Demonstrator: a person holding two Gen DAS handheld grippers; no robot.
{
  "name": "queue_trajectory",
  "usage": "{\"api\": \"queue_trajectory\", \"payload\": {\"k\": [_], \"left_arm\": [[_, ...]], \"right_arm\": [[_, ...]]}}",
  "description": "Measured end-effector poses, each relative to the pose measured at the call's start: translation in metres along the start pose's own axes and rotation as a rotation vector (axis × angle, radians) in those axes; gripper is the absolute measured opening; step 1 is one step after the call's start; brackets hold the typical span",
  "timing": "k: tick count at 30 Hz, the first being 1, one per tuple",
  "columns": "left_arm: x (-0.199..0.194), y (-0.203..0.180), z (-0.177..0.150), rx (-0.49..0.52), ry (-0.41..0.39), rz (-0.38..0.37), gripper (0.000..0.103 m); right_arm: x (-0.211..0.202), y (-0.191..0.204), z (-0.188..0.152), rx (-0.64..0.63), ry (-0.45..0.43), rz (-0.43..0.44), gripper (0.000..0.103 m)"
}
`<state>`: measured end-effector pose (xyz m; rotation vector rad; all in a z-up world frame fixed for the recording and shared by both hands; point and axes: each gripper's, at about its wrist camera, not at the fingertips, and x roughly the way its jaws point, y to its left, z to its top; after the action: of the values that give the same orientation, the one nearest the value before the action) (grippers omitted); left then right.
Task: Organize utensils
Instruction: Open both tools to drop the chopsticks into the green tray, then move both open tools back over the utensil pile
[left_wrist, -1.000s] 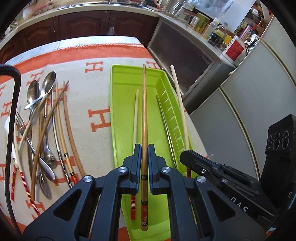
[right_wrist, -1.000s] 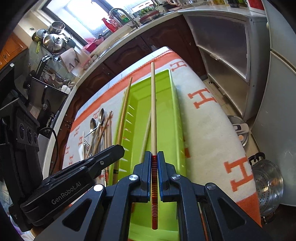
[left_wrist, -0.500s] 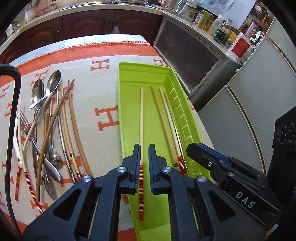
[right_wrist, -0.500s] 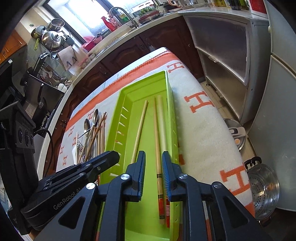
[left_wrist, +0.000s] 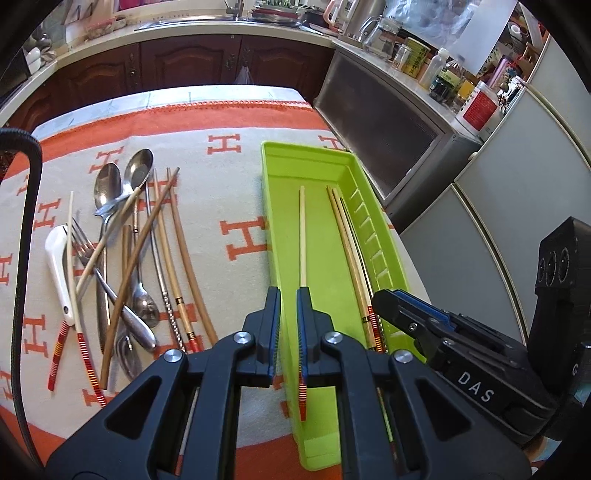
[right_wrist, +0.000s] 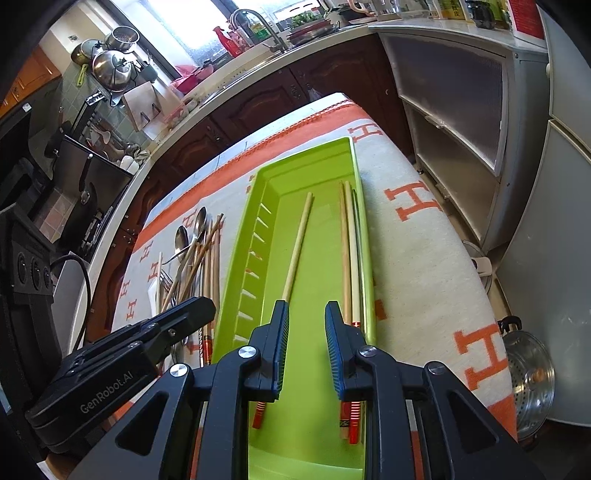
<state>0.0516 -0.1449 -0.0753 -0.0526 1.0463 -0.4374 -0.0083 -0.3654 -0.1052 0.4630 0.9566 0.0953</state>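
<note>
While both grippers hover over the near end of the green tray (left_wrist: 266, 206), the chopsticks inside it all lie along its long axis – plain tips pointing far, red-striped ends pointing near. One pale chopstick (left_wrist: 303, 236) rests alone on the tray floor, roughly down the middle. A tight bundle of chopsticks (left_wrist: 343, 232) lies against the tray's right wall, touching one another. The tray itself runs near to far on a cream cloth (left_wrist: 229, 199) with an orange border and large orange "H" letters.

The left gripper (left_wrist: 288, 306) has its jaws pressed nearly together with nothing pinched; the lone chopstick passes beneath its right finger. The right gripper (right_wrist: 306, 325) has just been opening – its jaws stand spread, with only bare tray floor between them. Its body reads "DAS" in the left view; the left gripper's body reads "GenRobot.AI" in the right view.

Left of the tray, well apart from it, a loose heap sits on the cloth: metal spoons (left_wrist: 107, 181), a fork (left_wrist: 83, 240), a white spoon (left_wrist: 55, 251) and more chopsticks (left_wrist: 177, 240), crossing at mixed angles but mostly running near to far.
</note>
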Motion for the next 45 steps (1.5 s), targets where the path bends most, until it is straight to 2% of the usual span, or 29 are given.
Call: {"api": "queue_trajectory", "payload": {"k": [12, 26, 36, 45], "left_arm": [[-0.037, 0.016, -0.008, -0.016, -0.063, 0.007, 0.006], [-0.075, 0.048, -0.022, -0.045, -0.118, 0.034, 0.006], [-0.098, 0.101, -0.037, -0.102, -0.158, 0.089, 0.006], [-0.085, 0.161, -0.053, -0.229, -0.101, 0.115, 0.006]], "right_arm": [[-0.007, 0.024, -0.007, -0.058, 0.006, -0.001, 0.02], [-0.025, 0.071, -0.022, -0.149, -0.001, -0.003, 0.02], [-0.021, 0.11, -0.031, -0.215, 0.026, 0.003, 0.02], [0.005, 0.14, -0.028, -0.261, 0.071, 0.028, 0.02]]}}
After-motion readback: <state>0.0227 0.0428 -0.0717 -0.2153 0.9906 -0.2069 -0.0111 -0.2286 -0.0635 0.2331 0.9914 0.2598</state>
